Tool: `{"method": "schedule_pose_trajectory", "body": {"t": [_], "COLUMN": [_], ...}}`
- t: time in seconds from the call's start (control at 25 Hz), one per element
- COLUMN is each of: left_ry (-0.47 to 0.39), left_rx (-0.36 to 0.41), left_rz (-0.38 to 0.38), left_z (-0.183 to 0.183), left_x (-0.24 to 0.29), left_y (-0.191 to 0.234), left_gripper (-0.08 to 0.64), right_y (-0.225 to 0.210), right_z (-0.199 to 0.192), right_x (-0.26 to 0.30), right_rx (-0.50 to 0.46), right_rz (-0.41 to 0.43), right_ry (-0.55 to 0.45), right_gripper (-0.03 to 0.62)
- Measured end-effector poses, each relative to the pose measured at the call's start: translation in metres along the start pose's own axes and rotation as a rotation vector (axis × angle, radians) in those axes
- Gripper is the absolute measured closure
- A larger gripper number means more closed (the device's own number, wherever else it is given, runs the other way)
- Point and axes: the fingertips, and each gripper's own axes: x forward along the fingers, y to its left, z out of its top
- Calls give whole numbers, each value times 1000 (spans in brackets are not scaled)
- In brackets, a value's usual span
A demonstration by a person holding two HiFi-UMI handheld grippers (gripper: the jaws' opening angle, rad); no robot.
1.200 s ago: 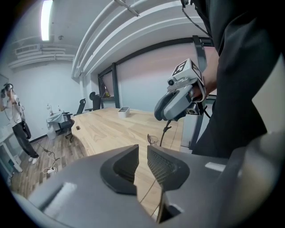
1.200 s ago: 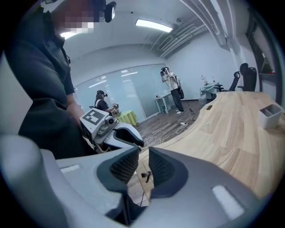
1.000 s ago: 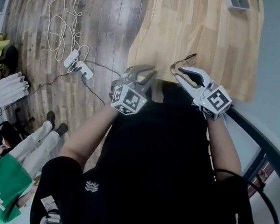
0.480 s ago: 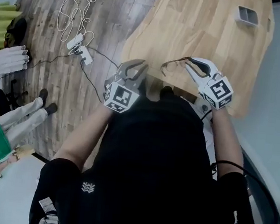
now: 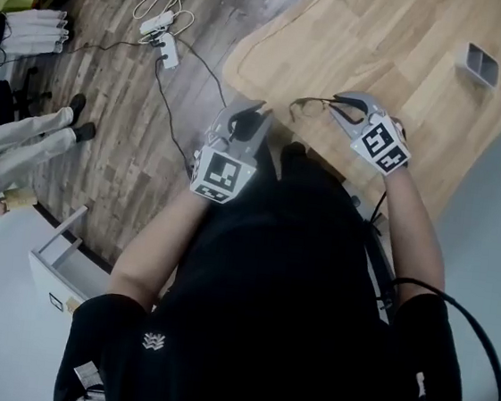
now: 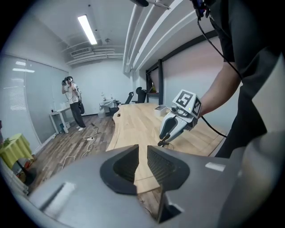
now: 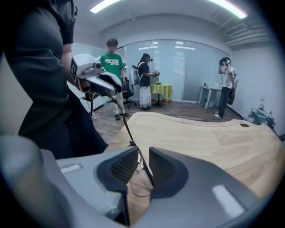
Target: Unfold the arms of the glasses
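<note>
The thin wire-framed glasses (image 5: 308, 108) hang over the near edge of the wooden table (image 5: 409, 69), with my right gripper (image 5: 336, 106) shut on them. In the right gripper view one dark arm of the glasses (image 7: 127, 129) rises out from between the pads (image 7: 165, 165), and a wire lens rim shows below them. My left gripper (image 5: 250, 110) hovers to the left of the glasses, apart from them. Its jaws (image 6: 142, 153) stand a narrow gap apart with only table showing through. From the left gripper view the right gripper (image 6: 164, 140) holds the glasses (image 6: 162, 143) just above the wood.
A small grey tray (image 5: 480, 61) sits far back on the table. Cables and a power strip (image 5: 161, 37) lie on the plank floor to the left. A white drawer unit (image 5: 58, 268) stands low left. Several people (image 7: 113, 67) stand beyond the table's end.
My right gripper has come down with the glasses toward the table's near edge and rolled. The left gripper shifted a little and turned. Both jaw gaps look the same.
</note>
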Motion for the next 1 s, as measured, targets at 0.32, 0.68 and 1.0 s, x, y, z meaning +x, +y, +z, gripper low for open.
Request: {"method": "schedule_pose_trajectory", "body": {"t": [0.32,0.68,1.0], "left_ry": [18,17,17], "left_rx": [-53,-69,-81], "left_rz": [71,97,50], "left_z": [-17,-18,-12], "left_x": [-9,-13,9], "left_y": [-7,-2,4], "left_gripper": [494,494,494], "right_y": [2,-13,-37], "right_z": [-19,-21,0], "right_x": [37,51,40], "right_rx": [-173,-60,206], "right_rz": [133,55,-113], "right_ry": [153,185,-16], "right_gripper": [528,558,560]}}
